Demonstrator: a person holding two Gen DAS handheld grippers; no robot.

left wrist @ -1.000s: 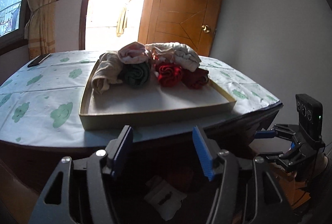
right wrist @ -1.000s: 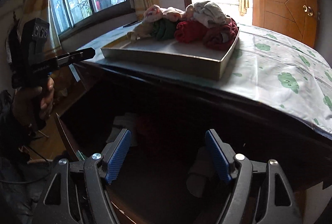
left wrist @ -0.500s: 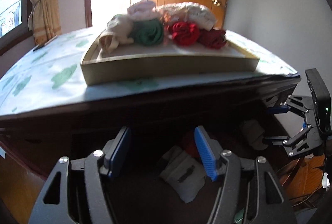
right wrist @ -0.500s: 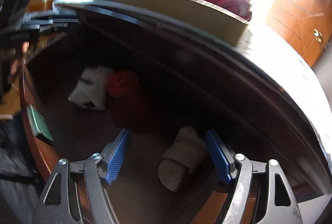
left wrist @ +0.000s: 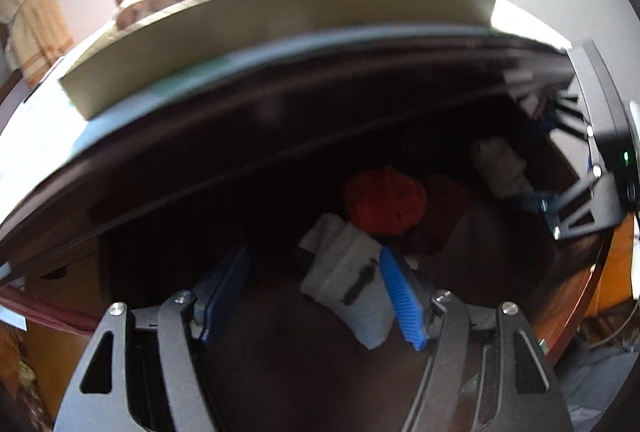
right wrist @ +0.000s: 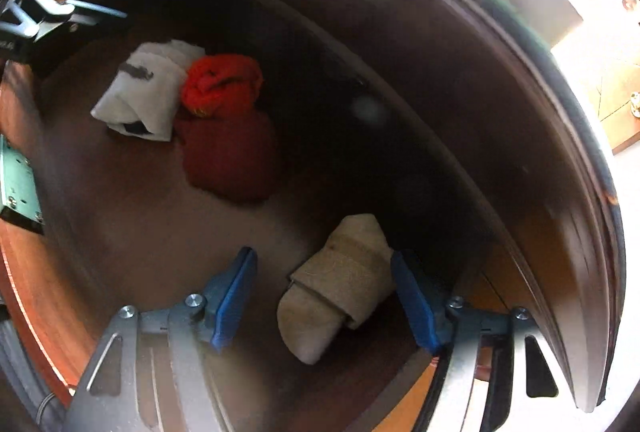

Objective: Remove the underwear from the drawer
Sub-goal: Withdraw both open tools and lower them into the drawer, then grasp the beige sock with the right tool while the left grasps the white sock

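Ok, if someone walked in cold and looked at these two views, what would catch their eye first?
Probably the bright red rolled cloth bundle in the dark wooden drawer, touching a white folded bundle with dark markings. Next, the beige rolled bundle between the open right gripper's blue pads. Above, a tray of rolled garments sits on the tabletop.

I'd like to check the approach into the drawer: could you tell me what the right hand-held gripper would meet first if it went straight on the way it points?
Most likely the beige rolled underwear, lying between the open fingers of the right hand-held gripper, nearer the right one; depth is unclear.
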